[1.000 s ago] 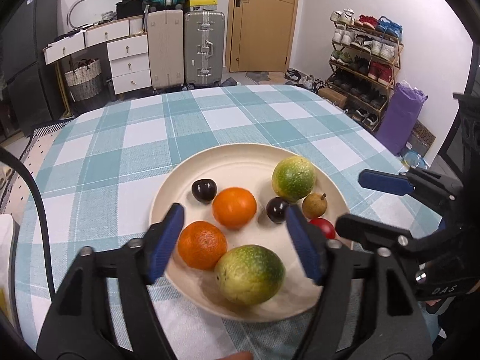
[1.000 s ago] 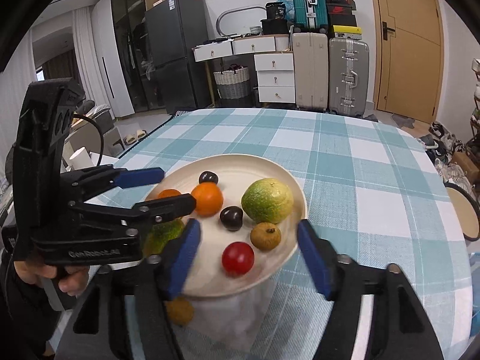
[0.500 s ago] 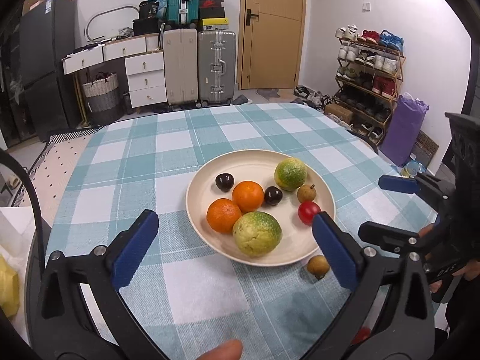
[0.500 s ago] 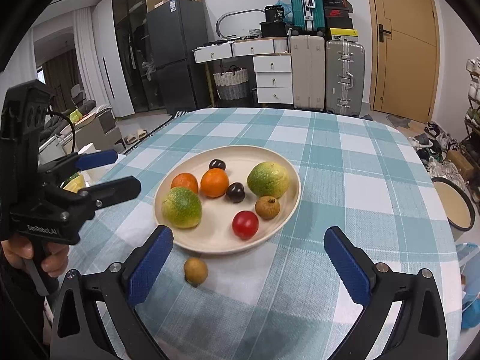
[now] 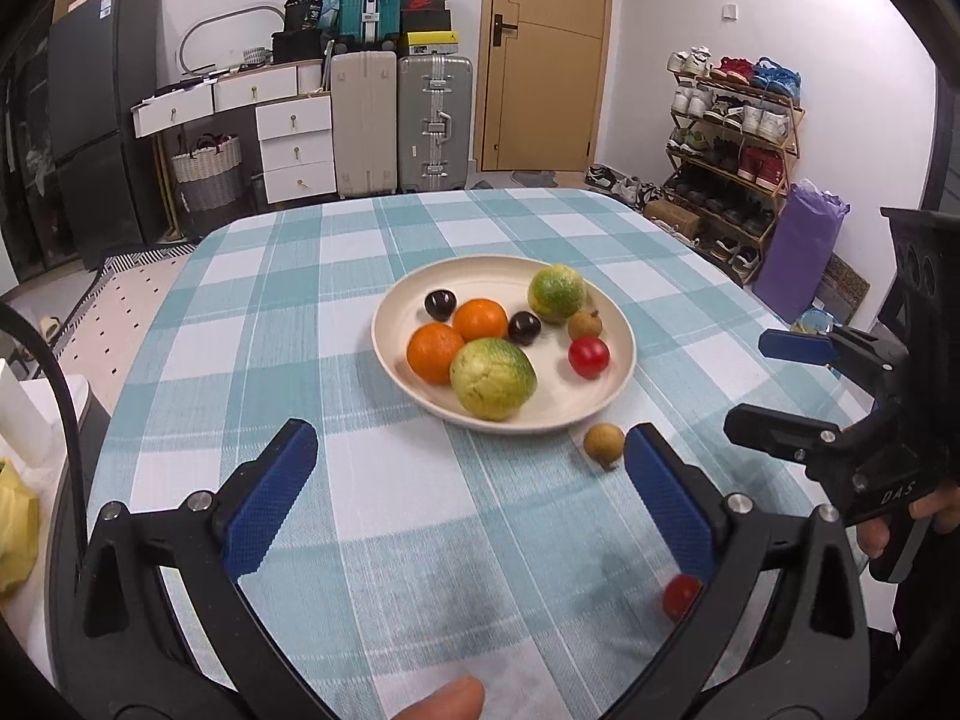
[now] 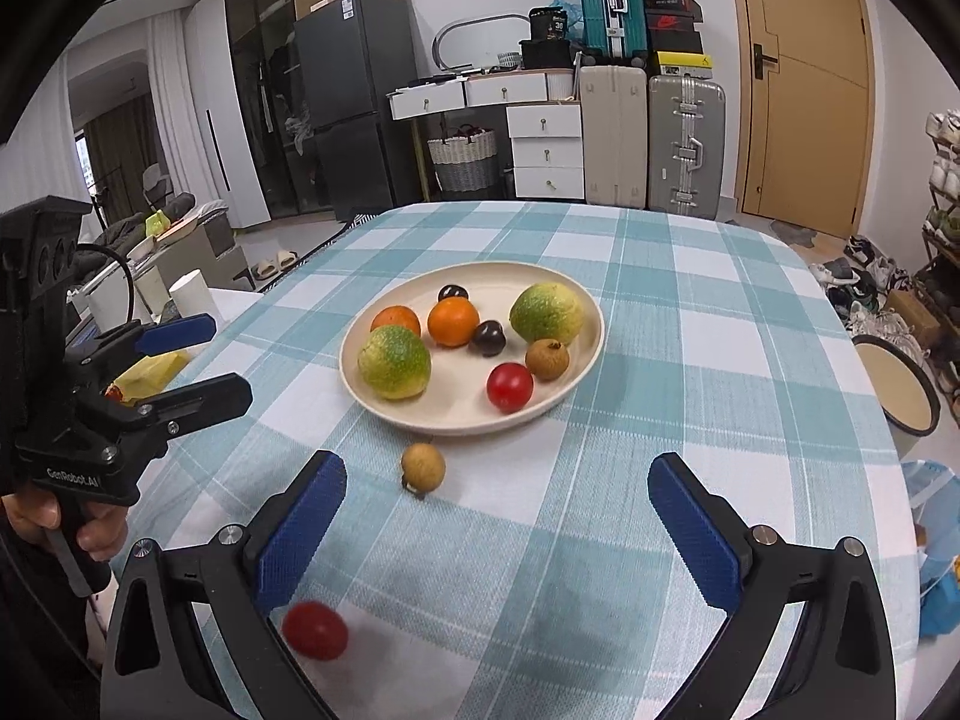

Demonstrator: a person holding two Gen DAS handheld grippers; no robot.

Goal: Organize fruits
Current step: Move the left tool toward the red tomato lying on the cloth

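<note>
Left gripper [image 5: 471, 489], black frame with blue pads, angled down over the teal-and-white checked tablecloth [image 5: 252, 324]; jaws spread fully, nothing between them. A fingertip [image 5: 444, 699] shows at the lower frame edge. Right gripper [image 6: 495, 516], same build, likewise angled down, jaws at full spread and empty. Each unit is visible in the other's view, hand-held at the table's near side, well apart.

Round cream plate [image 6: 585, 354] sits mid-table, clear of all edges. It holds two green-yellow citrus fruits [image 6: 394, 361], two oranges [image 6: 453, 321], two dark plums [image 6: 487, 337], one brown longan [image 6: 546, 359] and one red cherry tomato [image 6: 509, 386].

Off the plate: a second brown longan [image 6: 423, 467] lies on the cloth just beside the near rim; a second red tomato [image 6: 315, 630], blurred, lies nearer still, below the right gripper's left pad.

Open cloth surrounds the plate on every side; widest bare area lies between plate and grippers.
</note>
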